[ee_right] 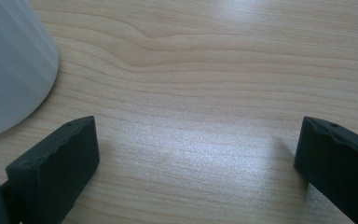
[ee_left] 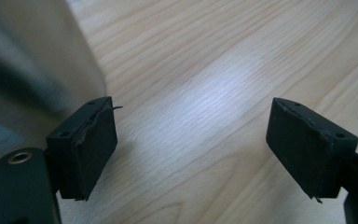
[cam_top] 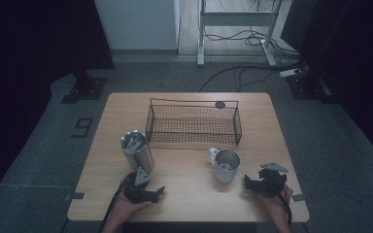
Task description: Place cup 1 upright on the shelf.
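Note:
A steel tumbler (cam_top: 137, 150) stands on the wooden table (cam_top: 189, 206), left of centre. A white mug (cam_top: 226, 165) stands right of centre, its handle turned to the left. My left gripper (cam_top: 158, 191) lies low near the front edge, just in front of the tumbler, jaws open and empty. In the left gripper view the left gripper (ee_left: 191, 140) has bare wood between its jaws, and the tumbler (ee_left: 28, 60) looms blurred at upper left. My right gripper (cam_top: 247, 182) rests just right of the mug, open. The right gripper (ee_right: 196, 154) has its jaws spread wide over bare wood, with the mug (ee_right: 9, 65) at upper left.
A black wire basket (cam_top: 193, 124) with nothing in it stands across the table's far half. A small dark round thing (cam_top: 220, 104) lies behind it. Beyond the table are a floor with cables, a white desk frame (cam_top: 235, 29) and dark curtains.

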Demonstrator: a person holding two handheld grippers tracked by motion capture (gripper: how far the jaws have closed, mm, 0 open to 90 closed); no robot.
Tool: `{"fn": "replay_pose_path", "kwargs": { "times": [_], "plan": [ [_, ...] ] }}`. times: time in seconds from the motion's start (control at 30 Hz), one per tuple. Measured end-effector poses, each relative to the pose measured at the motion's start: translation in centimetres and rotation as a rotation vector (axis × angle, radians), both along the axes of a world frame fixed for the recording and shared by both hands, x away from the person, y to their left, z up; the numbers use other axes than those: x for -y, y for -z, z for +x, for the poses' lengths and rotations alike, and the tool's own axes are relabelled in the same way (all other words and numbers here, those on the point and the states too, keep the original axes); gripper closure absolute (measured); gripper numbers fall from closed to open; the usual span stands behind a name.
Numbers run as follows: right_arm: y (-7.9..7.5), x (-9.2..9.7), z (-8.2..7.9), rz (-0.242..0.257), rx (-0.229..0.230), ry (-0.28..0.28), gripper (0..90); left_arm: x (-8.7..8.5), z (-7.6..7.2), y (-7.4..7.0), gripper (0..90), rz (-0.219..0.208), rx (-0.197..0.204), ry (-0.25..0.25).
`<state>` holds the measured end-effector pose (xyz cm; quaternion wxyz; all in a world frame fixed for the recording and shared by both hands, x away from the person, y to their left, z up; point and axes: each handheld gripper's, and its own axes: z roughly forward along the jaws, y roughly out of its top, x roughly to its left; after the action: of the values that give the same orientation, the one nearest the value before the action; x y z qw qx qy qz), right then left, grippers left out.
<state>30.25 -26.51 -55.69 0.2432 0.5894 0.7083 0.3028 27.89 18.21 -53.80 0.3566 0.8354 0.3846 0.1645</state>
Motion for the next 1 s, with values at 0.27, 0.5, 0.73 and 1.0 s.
{"fn": "replay_pose_path", "kwargs": {
  "times": [0.27, 0.5, 0.73, 1.0],
  "plan": [
    [0.0, 0.0, 0.1, 0.002, 0.002, -0.004, 0.2, -0.6, -0.2, -1.0, 16.9, -0.058, 0.004, 0.002],
    [0.0, 0.1, 0.1, 0.001, 0.003, -0.001, 1.4, -1.6, -0.6, -2.5, 16.8, -0.094, 0.029, 0.001],
    [0.0, 0.1, 0.1, 0.003, 0.007, 0.002, 2.1, -2.5, -1.0, -3.9, 16.8, -0.125, 0.058, -0.006],
    [0.0, 0.1, 0.1, 0.002, 0.007, 0.0, 2.3, -3.9, -1.4, -5.2, 16.8, -0.154, 0.09, -0.037]
  ]
}}
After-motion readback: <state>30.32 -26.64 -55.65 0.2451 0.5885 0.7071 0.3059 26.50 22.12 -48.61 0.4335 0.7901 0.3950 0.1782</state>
